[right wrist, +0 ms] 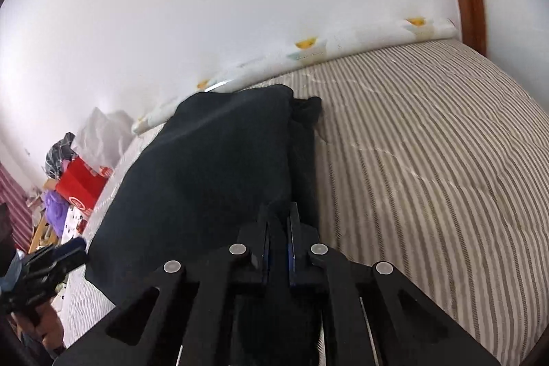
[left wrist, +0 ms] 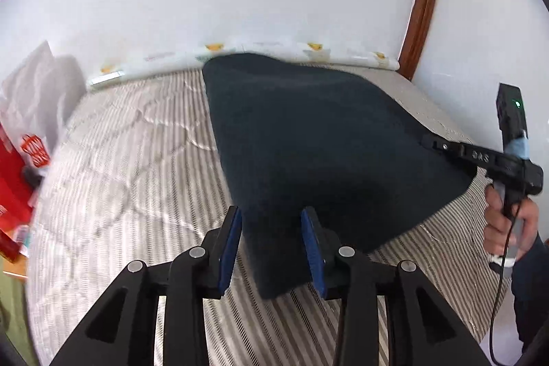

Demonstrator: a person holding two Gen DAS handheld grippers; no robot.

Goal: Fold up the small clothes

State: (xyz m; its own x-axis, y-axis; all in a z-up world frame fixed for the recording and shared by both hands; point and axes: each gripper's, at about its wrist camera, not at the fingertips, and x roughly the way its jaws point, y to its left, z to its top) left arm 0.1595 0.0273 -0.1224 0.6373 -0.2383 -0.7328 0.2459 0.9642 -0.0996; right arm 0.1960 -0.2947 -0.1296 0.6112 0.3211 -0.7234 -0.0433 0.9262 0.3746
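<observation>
On the striped bed (right wrist: 429,143) lies a dark cloth (left wrist: 308,143), running from the near edge toward the far wall. Left gripper (left wrist: 272,228) stands partly open astride the cloth's near corner, pads clear of it. Right gripper (right wrist: 278,228) is pinched tight on the cloth's right edge, lifting it slightly.

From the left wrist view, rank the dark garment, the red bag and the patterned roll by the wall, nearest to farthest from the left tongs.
1. dark garment: its near corner lies between the left tongs.
2. red bag: far left, at the bed's edge.
3. patterned roll: farthest, along the wall behind the garment.
</observation>
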